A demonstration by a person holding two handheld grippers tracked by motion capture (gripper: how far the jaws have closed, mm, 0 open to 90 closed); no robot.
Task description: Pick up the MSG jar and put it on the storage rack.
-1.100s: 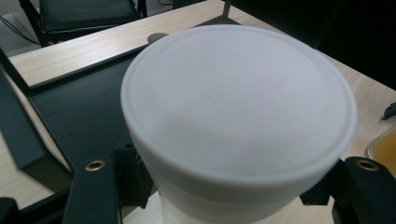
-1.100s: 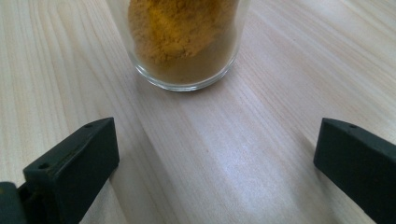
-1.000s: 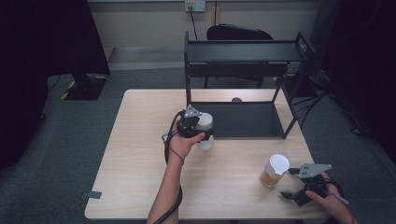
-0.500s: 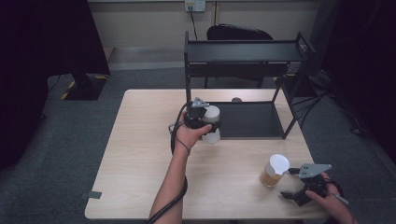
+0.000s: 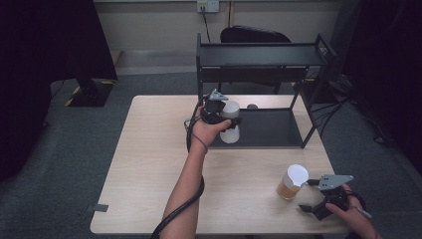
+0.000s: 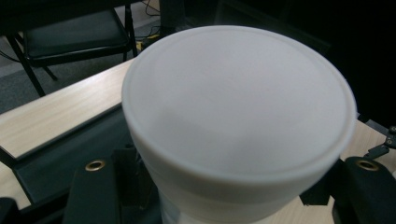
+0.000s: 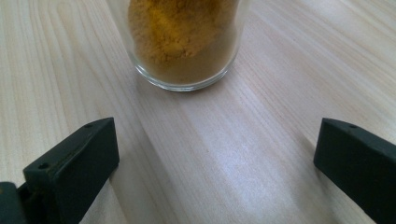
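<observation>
My left gripper (image 5: 225,121) is shut on a white-lidded jar (image 5: 229,124), held above the table at the left front corner of the black shelf rack (image 5: 263,55). In the left gripper view the jar's white lid (image 6: 238,102) looms close between the two black jaws. A second jar (image 5: 292,182) with a white lid and orange-brown powder stands on the table near the right front. My right gripper (image 5: 313,199) rests just behind it, open, its jaws spread wide. The right gripper view has the powder jar's glass base (image 7: 182,42) ahead of the open jaws, not between them.
The wooden table (image 5: 149,164) carries the rack, whose lower tray (image 5: 271,127) lies flat on the tabletop. A small dark round object (image 5: 252,106) lies at the back by the rack. A black chair (image 5: 254,35) stands behind the table.
The left hand has carried the white-lidded jar farther back and right, up to the rack's lower tray. The right gripper and the powder jar have stayed put.
</observation>
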